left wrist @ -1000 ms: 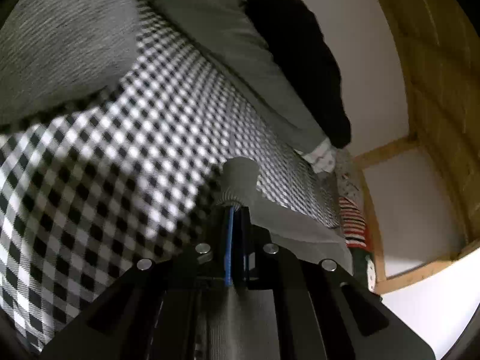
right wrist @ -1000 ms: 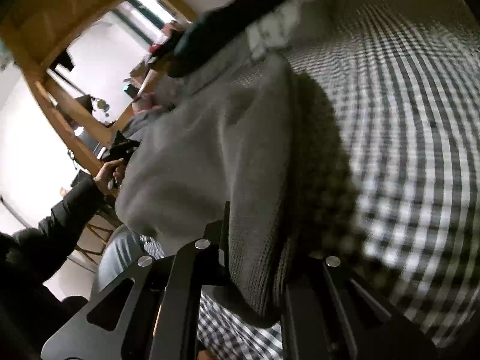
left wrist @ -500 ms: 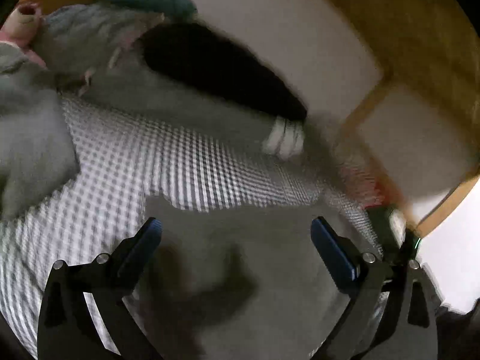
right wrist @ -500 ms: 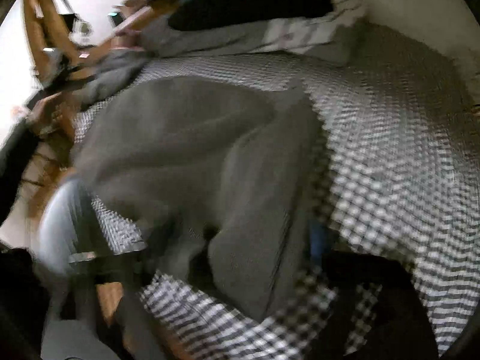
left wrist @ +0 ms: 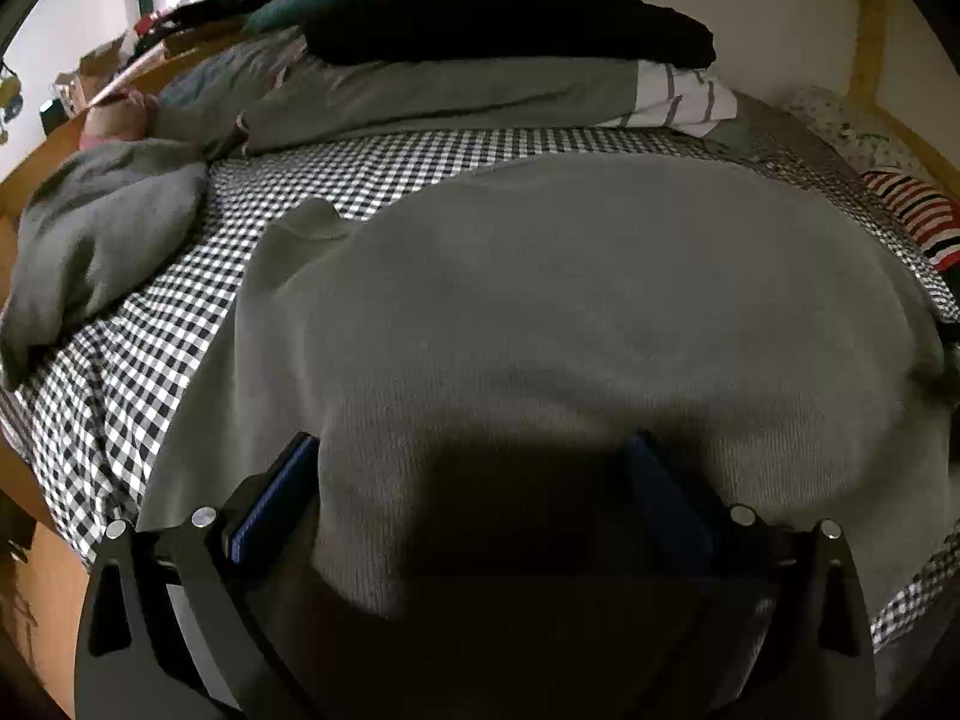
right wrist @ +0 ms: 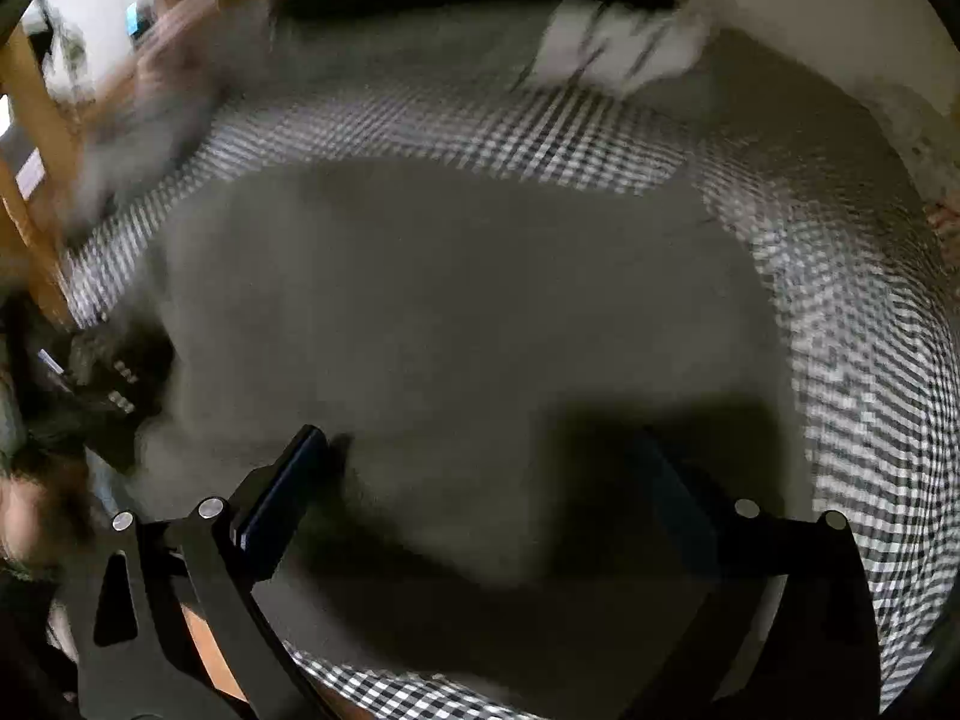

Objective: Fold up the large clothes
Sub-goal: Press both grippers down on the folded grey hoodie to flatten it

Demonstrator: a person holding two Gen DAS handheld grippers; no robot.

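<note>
**Both grippers wide over sweater**

My left gripper [left wrist: 468, 480] & right gripper [right wrist: 480, 474]: jaws spread, holding nothing, low over the grey knit sweater [left wrist: 570, 312]. It lies flat on the checkered bedsheet [left wrist: 150, 336]; other clothes piled by wall [left wrist: 480, 18].

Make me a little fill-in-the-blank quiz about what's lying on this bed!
1. The large gray sweater lies on a black-and-white ____ bedsheet.
2. Both the left tongs and the right tongs are ____.
3. On the clothes pile at the far edge, the topmost garment is ____ in color.

Missing words: checkered; open; black
</note>
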